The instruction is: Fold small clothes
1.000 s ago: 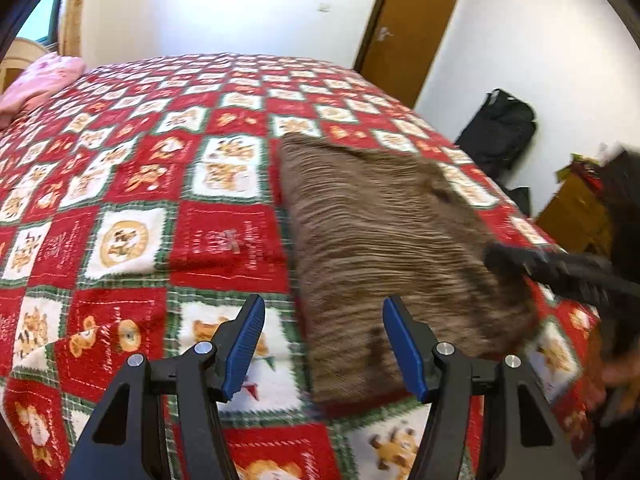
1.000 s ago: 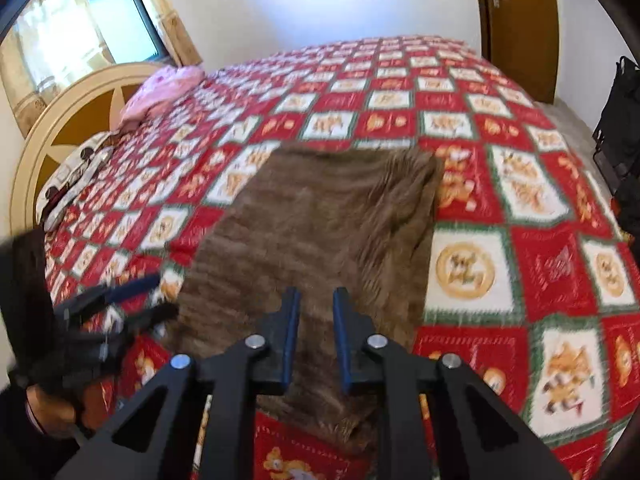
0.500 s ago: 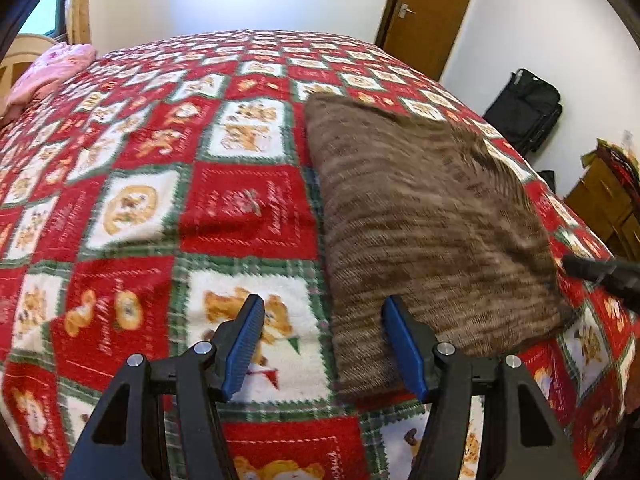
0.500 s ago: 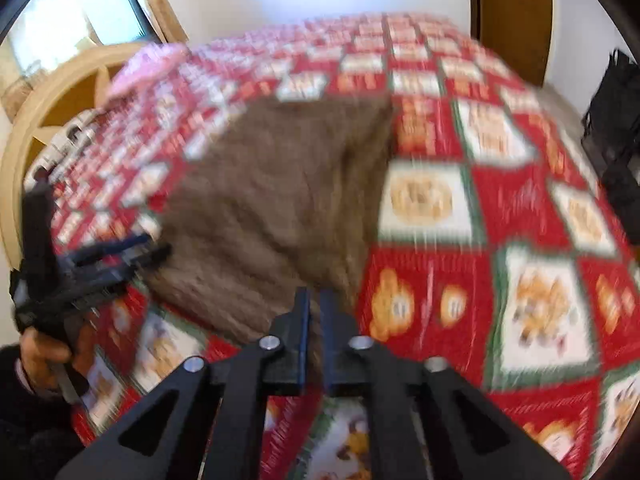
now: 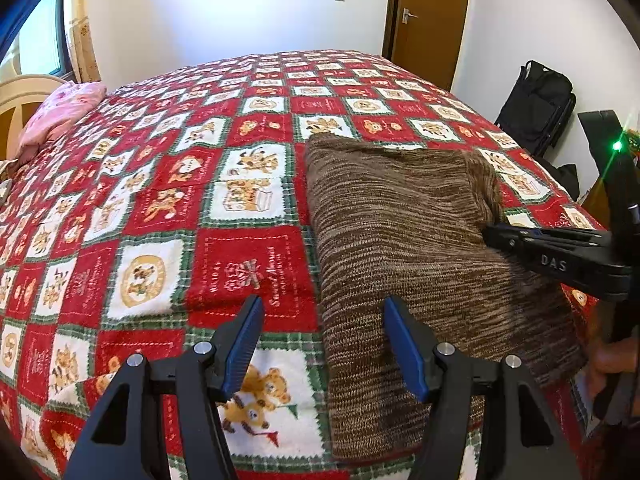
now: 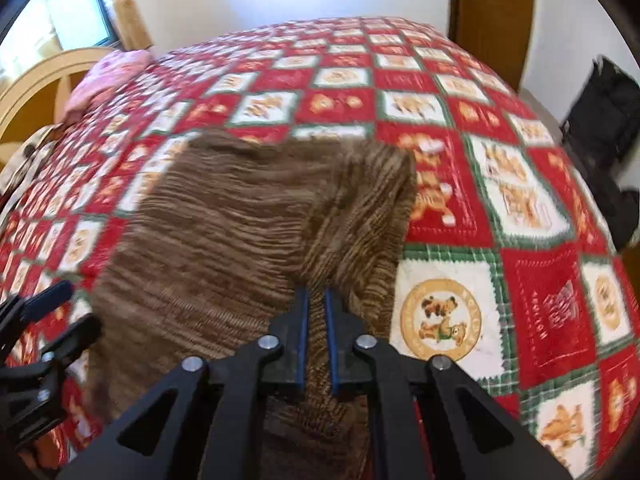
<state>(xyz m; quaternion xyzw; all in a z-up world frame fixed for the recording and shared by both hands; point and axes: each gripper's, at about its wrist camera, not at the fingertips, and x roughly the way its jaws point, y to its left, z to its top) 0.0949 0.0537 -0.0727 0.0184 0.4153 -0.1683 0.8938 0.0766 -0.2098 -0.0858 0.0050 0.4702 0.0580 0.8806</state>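
Observation:
A brown striped knit garment (image 5: 412, 256) lies on the bed, folded into a long shape. In the left wrist view my left gripper (image 5: 322, 312) hovers open over its near left edge, nothing between the blue pads. My right gripper (image 6: 315, 298) is shut on the garment's right-hand side (image 6: 224, 240), with a ridge of knit pinched between its pads and drawn up into a fold. From the left wrist view the right gripper (image 5: 496, 234) reaches in from the right onto that edge. The left gripper (image 6: 52, 304) shows at the left edge of the right wrist view.
The bed is covered by a red, white and green patchwork blanket (image 5: 168, 216) with bear pictures. A pink cloth (image 5: 64, 112) lies near the headboard at far left. A black bag (image 5: 536, 104) leans on the wall right of the bed, by a brown door (image 5: 432, 16).
The right gripper dropped onto the garment's right side and closed on the knit, raising a fold. The left gripper drifted toward the garment's near left edge, still open.

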